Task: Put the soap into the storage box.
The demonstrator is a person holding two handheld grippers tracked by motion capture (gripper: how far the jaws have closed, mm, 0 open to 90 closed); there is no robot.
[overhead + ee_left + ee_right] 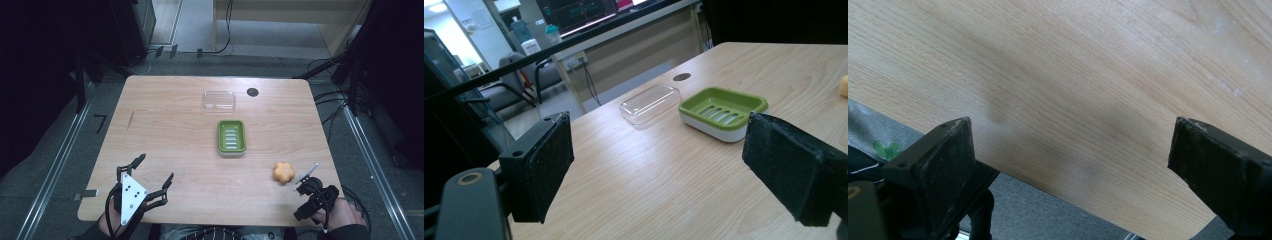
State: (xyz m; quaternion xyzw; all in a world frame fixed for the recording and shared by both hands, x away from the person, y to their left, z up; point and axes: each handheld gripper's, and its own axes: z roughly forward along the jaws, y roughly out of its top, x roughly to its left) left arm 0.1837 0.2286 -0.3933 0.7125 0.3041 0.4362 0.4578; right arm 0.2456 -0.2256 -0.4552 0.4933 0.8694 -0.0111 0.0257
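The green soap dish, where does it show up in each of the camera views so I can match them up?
High view: the green soap dish sits at the table's middle, just nearer than the clear lid.
Left gripper view: upper right of centre, between the two jaw pads, right of the clear lid.
Right gripper view: bare wooden tabletop and its edge.
Shared landmark: the wooden tabletop.

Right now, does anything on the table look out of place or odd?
Nothing is spilled or damaged. The clear lid lies apart from the green soap dish, and the orange flower-shaped soap sits on the bare table near the right gripper.
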